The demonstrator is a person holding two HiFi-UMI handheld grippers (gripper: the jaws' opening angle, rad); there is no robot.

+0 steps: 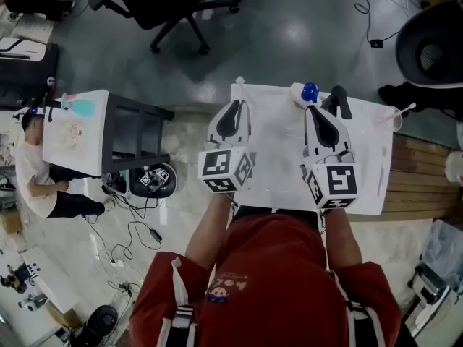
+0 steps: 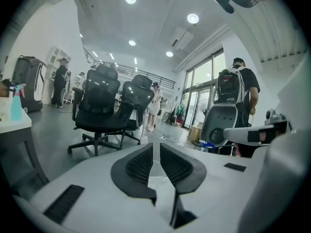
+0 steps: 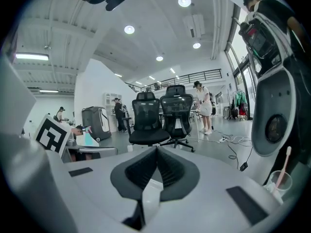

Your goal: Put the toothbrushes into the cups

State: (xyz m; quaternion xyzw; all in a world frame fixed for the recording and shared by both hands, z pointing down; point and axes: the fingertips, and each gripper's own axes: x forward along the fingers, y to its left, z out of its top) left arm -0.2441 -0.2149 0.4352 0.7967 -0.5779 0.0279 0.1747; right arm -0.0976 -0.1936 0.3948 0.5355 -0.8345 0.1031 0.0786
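Note:
I hold both grippers side by side low over the white table (image 1: 278, 157). My left gripper (image 1: 235, 114) is shut with nothing in it, and so is my right gripper (image 1: 320, 120). A clear cup (image 1: 239, 87) with a pale toothbrush stands at the far left corner, straight ahead of the left jaws (image 2: 143, 139). Another clear cup (image 1: 395, 116) holding a pink toothbrush stands at the far right corner, and shows right of the right jaws (image 3: 280, 179). A blue-topped item on a white base (image 1: 309, 92) sits at the far edge, just beyond the right gripper.
A black object (image 1: 340, 101) lies beside the blue item. A thin pale stick (image 1: 381, 170) lies along the table's right side. Another desk (image 1: 76, 132) with a seated person stands to the left. Office chairs (image 2: 99, 113) and standing people are beyond the table.

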